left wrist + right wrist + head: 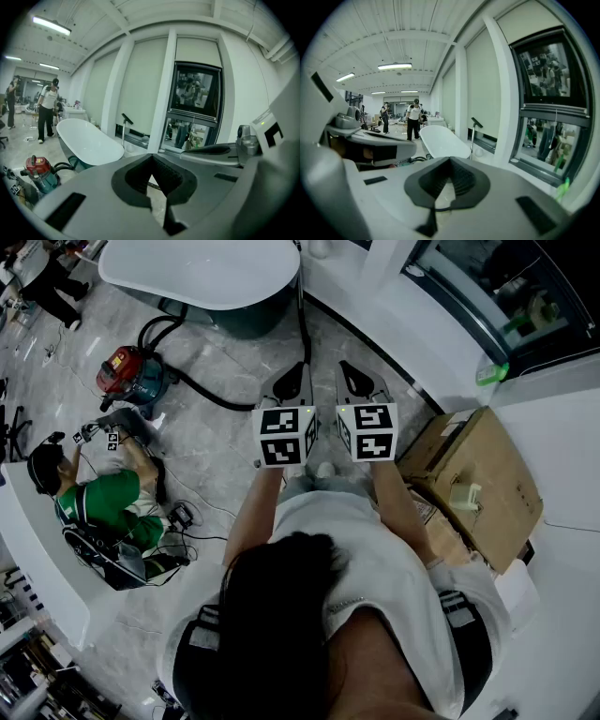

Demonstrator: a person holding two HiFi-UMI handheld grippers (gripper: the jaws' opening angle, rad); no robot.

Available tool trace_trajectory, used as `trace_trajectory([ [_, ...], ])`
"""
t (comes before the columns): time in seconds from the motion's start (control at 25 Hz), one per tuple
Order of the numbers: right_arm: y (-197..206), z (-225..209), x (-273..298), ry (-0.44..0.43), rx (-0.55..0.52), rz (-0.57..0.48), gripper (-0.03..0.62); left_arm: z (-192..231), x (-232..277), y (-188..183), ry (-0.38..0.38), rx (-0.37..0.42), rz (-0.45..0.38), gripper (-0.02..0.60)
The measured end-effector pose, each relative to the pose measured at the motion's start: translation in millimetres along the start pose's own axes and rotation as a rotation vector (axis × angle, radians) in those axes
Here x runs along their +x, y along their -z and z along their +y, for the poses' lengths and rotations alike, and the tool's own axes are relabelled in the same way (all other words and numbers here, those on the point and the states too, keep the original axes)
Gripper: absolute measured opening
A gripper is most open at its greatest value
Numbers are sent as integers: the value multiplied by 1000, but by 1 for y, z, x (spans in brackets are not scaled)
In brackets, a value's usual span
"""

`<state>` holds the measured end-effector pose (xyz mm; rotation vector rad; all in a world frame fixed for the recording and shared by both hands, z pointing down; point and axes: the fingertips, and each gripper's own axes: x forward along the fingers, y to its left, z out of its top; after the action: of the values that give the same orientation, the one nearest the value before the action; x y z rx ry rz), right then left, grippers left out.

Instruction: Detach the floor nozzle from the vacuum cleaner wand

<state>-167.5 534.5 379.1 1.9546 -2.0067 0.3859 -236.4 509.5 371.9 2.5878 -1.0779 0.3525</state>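
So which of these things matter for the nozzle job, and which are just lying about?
Job: vacuum cleaner, its black hose, left gripper, right gripper, both shut and empty.
Lying about: bathtub, cardboard box, seated person in green.

The right gripper [449,160] is seen with its jaws pressed together, nothing being held between them. A white bathtub [443,142] is seen beyond them, and the left gripper [370,143] is shown alongside at the left.
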Motion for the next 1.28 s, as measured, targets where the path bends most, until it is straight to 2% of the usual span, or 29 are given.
trace_trajectory([
  [0.72, -4, 17, 15, -2, 7, -5, 15, 23, 0, 1, 15, 2, 1, 2],
  [1.28, -3, 23, 36, 65, 67, 2, 15, 52, 9, -2, 47, -25, 9, 2],
])
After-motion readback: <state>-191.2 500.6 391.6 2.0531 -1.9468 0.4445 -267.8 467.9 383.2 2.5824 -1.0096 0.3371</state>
